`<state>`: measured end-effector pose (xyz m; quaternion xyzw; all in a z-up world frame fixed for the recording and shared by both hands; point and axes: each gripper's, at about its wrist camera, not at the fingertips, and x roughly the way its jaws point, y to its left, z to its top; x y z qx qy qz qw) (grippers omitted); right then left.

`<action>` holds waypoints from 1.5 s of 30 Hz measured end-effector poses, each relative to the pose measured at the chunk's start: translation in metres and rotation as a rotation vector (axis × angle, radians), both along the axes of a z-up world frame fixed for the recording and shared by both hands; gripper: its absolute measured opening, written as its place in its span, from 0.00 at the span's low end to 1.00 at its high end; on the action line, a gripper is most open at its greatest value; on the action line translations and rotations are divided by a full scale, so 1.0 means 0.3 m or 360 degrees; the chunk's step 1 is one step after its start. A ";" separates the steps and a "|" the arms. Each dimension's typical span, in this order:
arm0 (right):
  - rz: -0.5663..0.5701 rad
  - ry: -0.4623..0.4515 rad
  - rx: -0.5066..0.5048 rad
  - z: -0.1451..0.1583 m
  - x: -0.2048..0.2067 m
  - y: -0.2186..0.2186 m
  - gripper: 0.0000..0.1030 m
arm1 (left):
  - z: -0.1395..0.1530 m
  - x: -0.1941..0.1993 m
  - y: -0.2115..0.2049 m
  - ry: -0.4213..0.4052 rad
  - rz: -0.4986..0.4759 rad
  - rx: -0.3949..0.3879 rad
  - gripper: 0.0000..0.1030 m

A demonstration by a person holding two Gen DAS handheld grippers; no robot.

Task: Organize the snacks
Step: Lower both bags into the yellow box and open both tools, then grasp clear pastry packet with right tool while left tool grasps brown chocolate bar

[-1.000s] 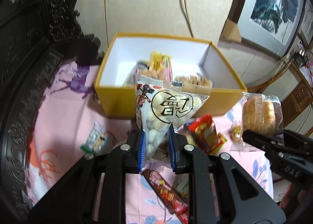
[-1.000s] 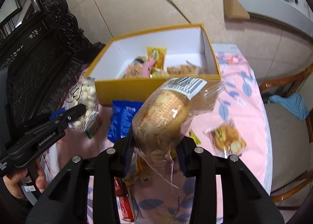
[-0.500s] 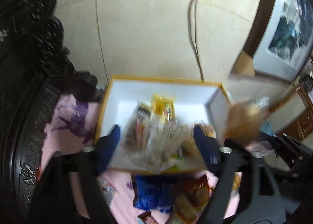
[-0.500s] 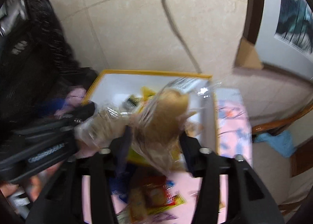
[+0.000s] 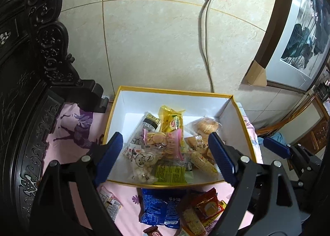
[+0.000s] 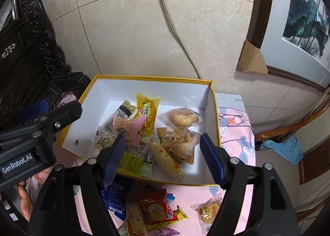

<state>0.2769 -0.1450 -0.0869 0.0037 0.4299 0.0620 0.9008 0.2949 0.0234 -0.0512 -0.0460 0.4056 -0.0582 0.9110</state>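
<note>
A yellow box with white inside [image 5: 132, 100] [image 6: 185, 89] holds several snack packets. The clear bag of white balls [image 5: 142, 163] [image 6: 102, 139] lies at its front left. The bread roll in clear wrap [image 5: 206, 125] [image 6: 181, 117] lies at its right. My left gripper [image 5: 167, 157] is open and empty above the box's front. My right gripper [image 6: 163, 153] is open and empty above the box's front right. The left gripper also shows in the right wrist view [image 6: 41, 124].
Loose snacks lie on the pink cloth in front of the box: a blue packet [image 5: 160, 207] [image 6: 115, 196], a red packet [image 5: 208, 207] [image 6: 156, 207], a grain bar [image 6: 136, 219], a small cake packet [image 6: 208, 211]. A dark carved chair [image 5: 31, 71] stands left; a tiled wall is behind.
Both grippers rose over the box and opened. The bag of white balls and the bread roll left the grippers and now lie in the box.
</note>
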 end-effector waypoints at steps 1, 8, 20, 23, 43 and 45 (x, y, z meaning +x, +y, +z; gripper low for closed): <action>-0.0001 0.0001 -0.0003 -0.002 -0.003 -0.001 0.73 | -0.003 -0.006 0.003 0.0001 0.0003 -0.0001 0.84; 0.0025 0.0019 -0.0019 -0.005 -0.052 -0.014 0.73 | 0.000 -0.073 0.019 0.0005 -0.0001 -0.0026 0.84; 0.0064 0.0139 -0.0027 -0.097 -0.345 -0.157 0.73 | -0.219 -0.379 0.072 0.0237 -0.0026 0.0031 0.84; 0.0011 0.0210 -0.0043 -0.167 -0.393 -0.217 0.73 | -0.347 -0.440 0.063 0.0382 -0.0006 0.0027 0.84; -0.0033 0.0398 -0.0109 -0.436 -0.380 -0.348 0.73 | -0.636 -0.505 0.000 0.0611 0.0085 0.0046 0.84; -0.0020 0.0409 -0.0133 -0.462 -0.353 -0.351 0.73 | -0.644 -0.503 0.000 0.0609 0.0103 0.0047 0.84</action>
